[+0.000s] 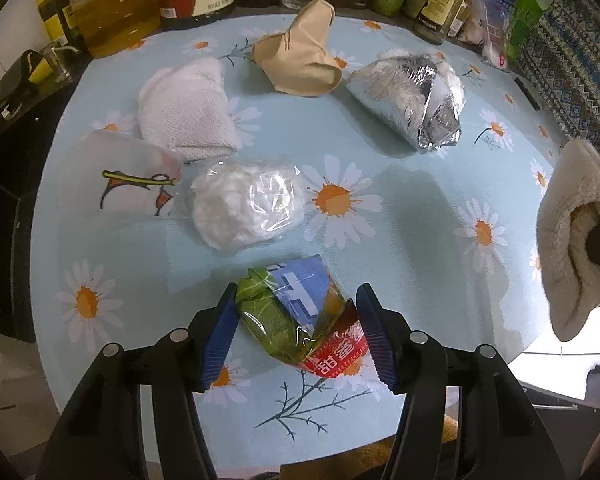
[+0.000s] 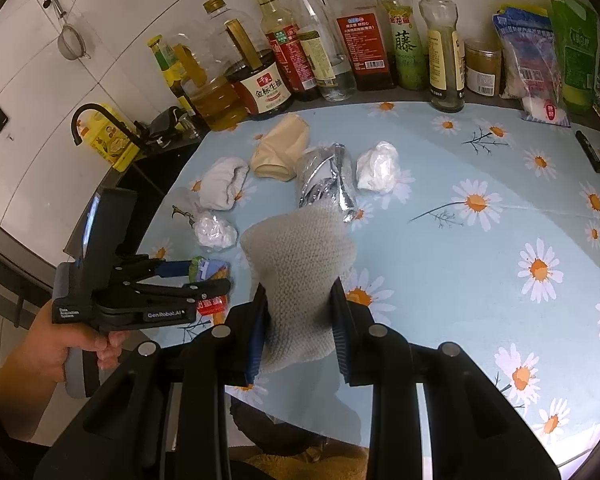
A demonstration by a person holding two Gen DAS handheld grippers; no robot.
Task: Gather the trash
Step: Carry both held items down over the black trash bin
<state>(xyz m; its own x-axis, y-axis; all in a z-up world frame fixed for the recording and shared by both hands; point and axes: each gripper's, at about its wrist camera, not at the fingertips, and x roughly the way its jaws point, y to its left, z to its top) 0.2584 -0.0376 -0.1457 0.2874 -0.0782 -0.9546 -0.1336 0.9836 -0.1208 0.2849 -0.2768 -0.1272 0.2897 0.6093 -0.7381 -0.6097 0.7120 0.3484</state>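
My left gripper (image 1: 298, 334) is open around a crumpled green, blue and red snack wrapper (image 1: 300, 316) lying on the daisy tablecloth (image 1: 400, 184); the blue pads (image 1: 220, 334) stand on either side of it. It also shows in the right wrist view (image 2: 210, 280). My right gripper (image 2: 298, 332) is shut on a grey knitted sock (image 2: 300, 272), held above the table; the sock shows at the right edge of the left wrist view (image 1: 568, 240). Further back lie a clear bag of white stuff (image 1: 248, 204), a silver foil bag (image 1: 412, 100), a white sock (image 1: 188, 108) and a beige sock (image 1: 300, 56).
A row of oil and sauce bottles (image 2: 300, 48) lines the back wall. Food packets (image 2: 540, 64) stand at the back right. A printed white bag (image 1: 120, 176) lies at the left. A crumpled white plastic bag (image 2: 378, 166) lies by the foil bag. A black marker (image 2: 588, 150) lies far right.
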